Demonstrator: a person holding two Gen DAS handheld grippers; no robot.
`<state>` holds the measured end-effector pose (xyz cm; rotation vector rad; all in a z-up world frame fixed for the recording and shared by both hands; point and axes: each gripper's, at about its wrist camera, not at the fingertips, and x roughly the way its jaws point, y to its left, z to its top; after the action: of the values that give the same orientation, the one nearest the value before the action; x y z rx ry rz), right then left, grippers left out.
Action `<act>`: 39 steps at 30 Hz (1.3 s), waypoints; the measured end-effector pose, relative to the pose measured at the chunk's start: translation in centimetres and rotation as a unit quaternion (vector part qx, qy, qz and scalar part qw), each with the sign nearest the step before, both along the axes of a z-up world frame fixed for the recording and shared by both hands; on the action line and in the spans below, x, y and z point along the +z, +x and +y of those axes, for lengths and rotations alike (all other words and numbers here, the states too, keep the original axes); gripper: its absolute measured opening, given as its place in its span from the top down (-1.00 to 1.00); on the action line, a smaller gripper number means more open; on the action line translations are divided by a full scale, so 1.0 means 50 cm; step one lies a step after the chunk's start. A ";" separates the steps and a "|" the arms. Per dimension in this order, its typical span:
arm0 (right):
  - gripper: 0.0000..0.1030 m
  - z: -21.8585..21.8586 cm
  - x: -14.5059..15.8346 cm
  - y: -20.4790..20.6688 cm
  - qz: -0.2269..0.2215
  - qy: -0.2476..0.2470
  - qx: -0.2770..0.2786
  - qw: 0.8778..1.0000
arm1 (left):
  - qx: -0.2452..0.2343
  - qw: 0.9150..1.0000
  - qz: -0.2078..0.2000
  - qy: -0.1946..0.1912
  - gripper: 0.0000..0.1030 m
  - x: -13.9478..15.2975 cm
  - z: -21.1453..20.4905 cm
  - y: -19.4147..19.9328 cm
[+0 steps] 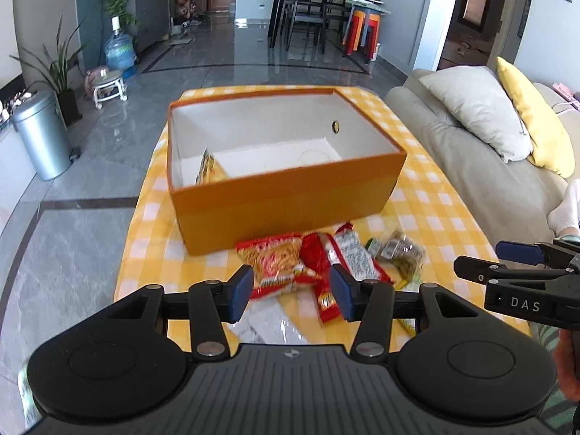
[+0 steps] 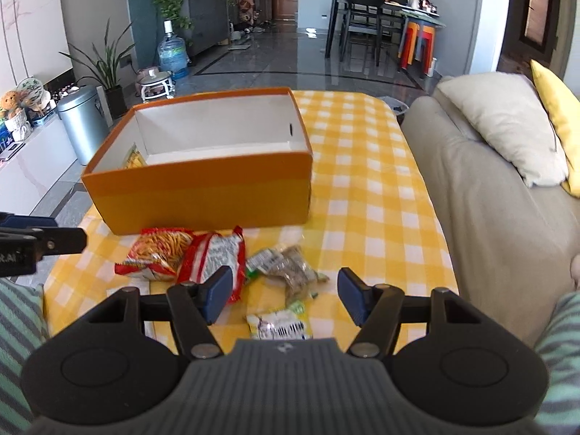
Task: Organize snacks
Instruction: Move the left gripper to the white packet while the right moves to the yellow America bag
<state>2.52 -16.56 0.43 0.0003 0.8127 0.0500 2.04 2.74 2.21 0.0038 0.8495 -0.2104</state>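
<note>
Both empty: left gripper [image 1: 291, 291] and right gripper [image 2: 284, 295] gape over snack packets [image 2: 188, 253], lower centre. Next: grab one, drop into orange box [image 2: 203, 188].

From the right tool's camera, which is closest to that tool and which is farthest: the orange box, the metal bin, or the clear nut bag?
1. Nut bag: on the cloth, just ahead of the right tool.
2. Orange box: farther back, to the left.
3. Metal bin: on the floor, far left, beyond the table.
</note>
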 end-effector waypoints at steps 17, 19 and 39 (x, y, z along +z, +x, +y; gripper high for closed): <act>-0.20 0.009 -0.115 -0.008 0.068 -0.029 0.048 0.996 | 0.057 0.987 0.150 -0.015 -0.30 -0.122 0.019 0.011; -0.24 0.009 -0.129 0.006 0.076 -0.033 0.049 0.995 | 0.073 0.983 0.165 -0.014 -0.34 -0.135 0.019 0.023; -0.36 0.003 -0.209 0.076 0.091 -0.037 0.063 0.993 | 0.139 0.967 0.212 -0.016 -0.61 -0.226 -0.004 0.085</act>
<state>6.30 -16.39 -10.03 -0.1187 0.9959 0.1414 6.28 2.56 -9.11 -0.1950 1.2602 0.0440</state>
